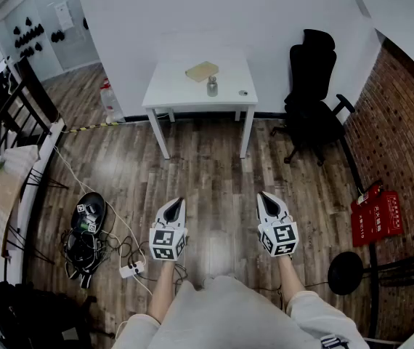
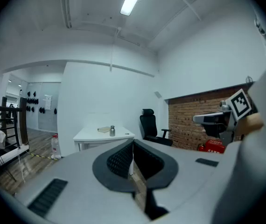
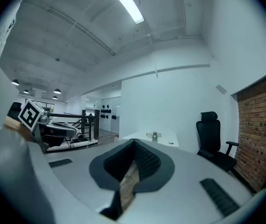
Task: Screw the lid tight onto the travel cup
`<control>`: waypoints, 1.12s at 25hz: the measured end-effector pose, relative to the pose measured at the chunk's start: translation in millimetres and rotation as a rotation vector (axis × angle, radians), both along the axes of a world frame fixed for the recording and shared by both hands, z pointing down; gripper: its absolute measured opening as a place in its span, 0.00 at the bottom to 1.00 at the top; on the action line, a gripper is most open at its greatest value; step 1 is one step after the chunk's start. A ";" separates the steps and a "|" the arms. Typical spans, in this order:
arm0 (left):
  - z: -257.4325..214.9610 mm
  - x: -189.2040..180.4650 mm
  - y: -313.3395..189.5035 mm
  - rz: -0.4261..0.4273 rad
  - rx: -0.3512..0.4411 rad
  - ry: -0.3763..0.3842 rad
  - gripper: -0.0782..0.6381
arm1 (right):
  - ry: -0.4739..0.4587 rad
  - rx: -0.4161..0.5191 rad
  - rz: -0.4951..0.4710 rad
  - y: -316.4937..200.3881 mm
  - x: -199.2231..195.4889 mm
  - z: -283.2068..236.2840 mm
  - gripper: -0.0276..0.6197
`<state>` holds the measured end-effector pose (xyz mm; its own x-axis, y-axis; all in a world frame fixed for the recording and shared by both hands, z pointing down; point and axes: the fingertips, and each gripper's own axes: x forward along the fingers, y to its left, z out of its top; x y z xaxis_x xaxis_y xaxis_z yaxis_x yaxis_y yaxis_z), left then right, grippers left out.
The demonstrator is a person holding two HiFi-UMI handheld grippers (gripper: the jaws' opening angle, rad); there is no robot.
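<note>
You are standing well back from the surface (image 1: 171, 93), so the screwing is not yet under way; the step in hand looks like the approach. The cup (image 1: 212, 86) is standing upright near the middle of the surface. A small round thing to the right of it, close to the front edge, is probably the lid (image 1: 243, 92), though it is too small to be sure. A tan pad (image 1: 202, 70) is lying just behind the cup.

The left gripper (image 1: 176, 203) and the right gripper (image 1: 267, 197) are both closed with nothing between the jaws. Next, you will likely be walking up to the surface and opening both: one to steady the cup, one to take the lid.

You are holding both forearms out in front of you over the wood floor (image 1: 214, 166), side by side. Both grippers are pointing toward the surface, nearly level and tipped slightly down.
</note>
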<state>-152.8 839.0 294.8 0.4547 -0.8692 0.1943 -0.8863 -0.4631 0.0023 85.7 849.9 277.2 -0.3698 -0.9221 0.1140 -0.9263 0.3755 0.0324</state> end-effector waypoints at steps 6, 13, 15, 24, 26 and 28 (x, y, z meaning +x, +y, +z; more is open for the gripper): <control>6.3 12.8 -1.8 -0.007 -0.002 0.003 0.12 | 0.008 -0.003 -0.014 -2.1 10.6 6.0 0.04; 7.5 28.5 -3.8 -0.015 -0.009 -0.002 0.12 | -0.020 0.003 -0.024 -3.9 26.9 7.5 0.04; 9.7 36.2 -3.3 -0.018 -0.011 -0.005 0.12 | -0.033 0.006 -0.037 -3.8 32.7 9.3 0.04; 28.9 55.7 -12.8 -0.033 -0.037 -0.008 0.12 | -0.013 -0.015 -0.064 -19.1 46.9 28.5 0.04; 31.4 57.7 -23.4 -0.034 -0.040 -0.009 0.12 | -0.006 -0.020 -0.067 -30.4 47.8 32.1 0.04; 33.5 60.5 -35.8 -0.035 -0.041 -0.010 0.12 | 0.001 -0.022 -0.068 -43.7 49.9 34.4 0.04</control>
